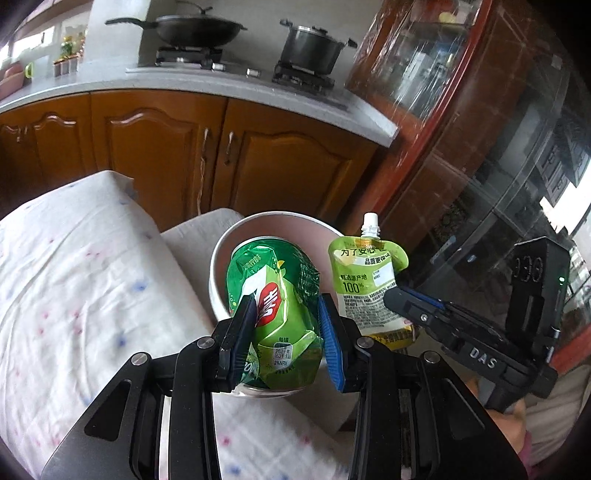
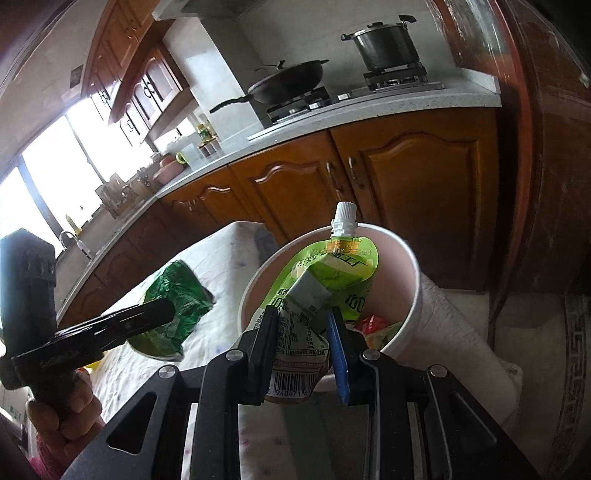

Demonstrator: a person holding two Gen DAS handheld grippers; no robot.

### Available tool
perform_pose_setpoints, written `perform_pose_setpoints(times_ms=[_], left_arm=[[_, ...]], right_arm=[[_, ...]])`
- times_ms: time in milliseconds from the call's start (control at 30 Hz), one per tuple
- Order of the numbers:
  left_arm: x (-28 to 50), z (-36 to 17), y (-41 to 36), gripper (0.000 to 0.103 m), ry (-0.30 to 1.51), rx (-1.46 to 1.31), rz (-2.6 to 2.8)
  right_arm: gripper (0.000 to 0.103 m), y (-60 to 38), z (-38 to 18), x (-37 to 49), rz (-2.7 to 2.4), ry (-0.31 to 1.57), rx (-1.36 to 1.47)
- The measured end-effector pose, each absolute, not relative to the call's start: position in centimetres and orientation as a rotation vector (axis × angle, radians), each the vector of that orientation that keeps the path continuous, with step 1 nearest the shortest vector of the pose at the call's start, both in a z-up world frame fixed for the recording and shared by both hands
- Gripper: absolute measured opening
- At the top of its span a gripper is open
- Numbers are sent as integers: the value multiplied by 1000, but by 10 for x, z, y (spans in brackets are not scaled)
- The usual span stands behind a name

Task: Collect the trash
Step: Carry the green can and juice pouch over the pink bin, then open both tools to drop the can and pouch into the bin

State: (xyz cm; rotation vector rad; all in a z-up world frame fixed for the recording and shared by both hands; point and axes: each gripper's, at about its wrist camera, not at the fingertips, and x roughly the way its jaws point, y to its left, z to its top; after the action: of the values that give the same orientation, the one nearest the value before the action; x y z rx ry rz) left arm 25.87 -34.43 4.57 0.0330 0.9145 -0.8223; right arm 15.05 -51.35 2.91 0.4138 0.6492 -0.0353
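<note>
The left hand-held gripper (image 1: 286, 334) is squeezing a crushed green can (image 1: 279, 314) over the white paper bucket (image 1: 236, 236). The right hand-held gripper (image 2: 303, 347) is pinching a green spout pouch (image 2: 325, 280) above the bucket too.

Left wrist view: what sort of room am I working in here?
A home kitchen, most likely: a wok and a pot sit on a gas stove, above wooden cabinets.

crushed green can (image 1: 284, 314) — dented, sitting upright over the near rim of the bucket | green spout pouch (image 2: 325, 291) — white-capped, creased, standing cap-up, lying right of can | white bucket (image 2: 402, 295) — holding wrappers
</note>
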Motion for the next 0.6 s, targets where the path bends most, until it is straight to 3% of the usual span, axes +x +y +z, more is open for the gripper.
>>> perform_pose_setpoints(times_ms=[600], left_arm=[[296, 17, -395, 33, 1031, 82, -812]], right_arm=[[27, -529, 9, 189, -47, 814, 341]])
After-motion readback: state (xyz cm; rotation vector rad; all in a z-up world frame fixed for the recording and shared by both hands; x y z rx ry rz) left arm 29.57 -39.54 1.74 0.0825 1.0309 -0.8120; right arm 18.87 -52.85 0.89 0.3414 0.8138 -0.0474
